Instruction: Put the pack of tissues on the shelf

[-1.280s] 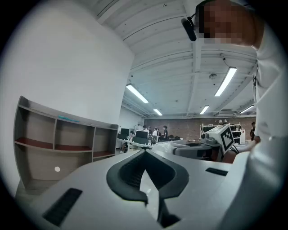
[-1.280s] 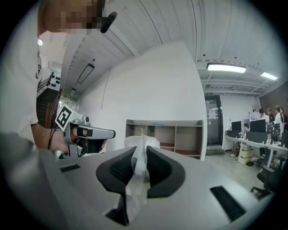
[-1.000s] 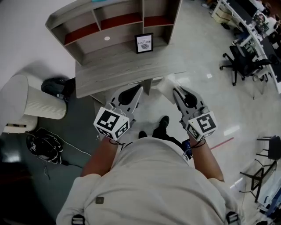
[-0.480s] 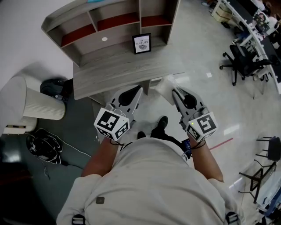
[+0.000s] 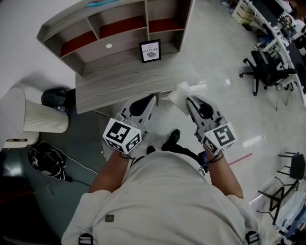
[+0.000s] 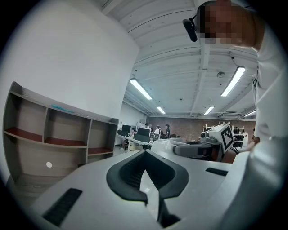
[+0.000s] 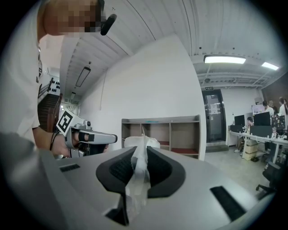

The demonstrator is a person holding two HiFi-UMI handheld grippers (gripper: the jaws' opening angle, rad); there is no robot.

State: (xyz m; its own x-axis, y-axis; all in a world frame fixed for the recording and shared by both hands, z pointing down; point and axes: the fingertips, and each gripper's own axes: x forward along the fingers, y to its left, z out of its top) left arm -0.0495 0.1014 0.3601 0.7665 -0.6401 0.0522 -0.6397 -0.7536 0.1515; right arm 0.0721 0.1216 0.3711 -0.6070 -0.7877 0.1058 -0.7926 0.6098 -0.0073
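My right tool [image 7: 143, 150] is pinching the pack of tissues [image 7: 140, 173] by its thin clear wrapper. The wrapper runs up between the dark pads [image 7: 159, 168], and the white bulk of the pack juts out past the tips. My left tool [image 6: 144, 152], just to the left of it and about level with it, is pressed together with nothing in it. Beneath both tools are pale floor and the toe of my shoe [image 5: 170, 139]. Right ahead of the left tool's tip runs the near edge of the grey wooden worktop [image 5: 129, 82]. The pack hangs just off that worktop's near right corner, over the floor and not yet above the wood. Further ahead and a little left of the right tool, a small framed picture [image 5: 150, 50] stands upright on the worktop, between the tools and the shelf [image 5: 117, 26] at the worktop's back. Left of the frame a small white disc [image 5: 109, 46] shows low in the shelf, and a thin teal thing [image 5: 100, 2] lies on the shelf's top. Well off to the right of my tools stand office chairs [image 5: 263, 67] and desks [image 5: 282, 28]. Far to the left, beside the worktop, are a ribbed white bin [image 5: 45, 117] and a tangle of black cables [image 5: 45, 160] on darker floor.
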